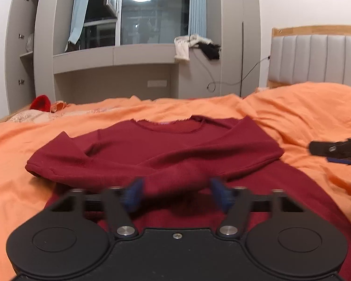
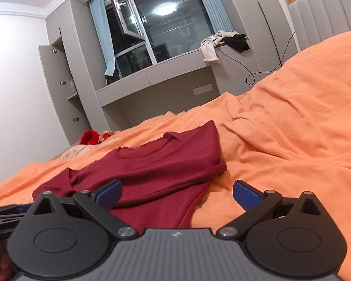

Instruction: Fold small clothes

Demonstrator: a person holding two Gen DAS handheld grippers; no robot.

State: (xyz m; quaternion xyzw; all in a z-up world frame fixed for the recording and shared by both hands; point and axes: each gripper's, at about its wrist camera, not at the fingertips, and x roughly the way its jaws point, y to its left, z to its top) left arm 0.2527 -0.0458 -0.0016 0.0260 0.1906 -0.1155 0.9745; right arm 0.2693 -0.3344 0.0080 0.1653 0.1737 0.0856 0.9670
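A dark red long-sleeved top (image 1: 166,147) lies flat on the orange bedsheet (image 1: 292,117), neckline away from me, both sleeves folded across its chest. My left gripper (image 1: 176,193) is open and low over the top's lower middle, its blue pads either side of a sleeve fold, blurred; nothing is gripped. My right gripper (image 2: 177,194) is open and empty at the top's (image 2: 152,164) right hem edge, the left pad over the cloth, the right pad over the sheet (image 2: 292,128). The right gripper also shows at the right edge of the left wrist view (image 1: 337,153).
A red item (image 1: 41,103) and pale cloth lie at the bed's far left corner. A grey window bench (image 1: 114,58) with white and black clothes (image 1: 194,45) stands behind the bed. A grey padded headboard (image 1: 316,58) is at the right. A cable hangs down the wall.
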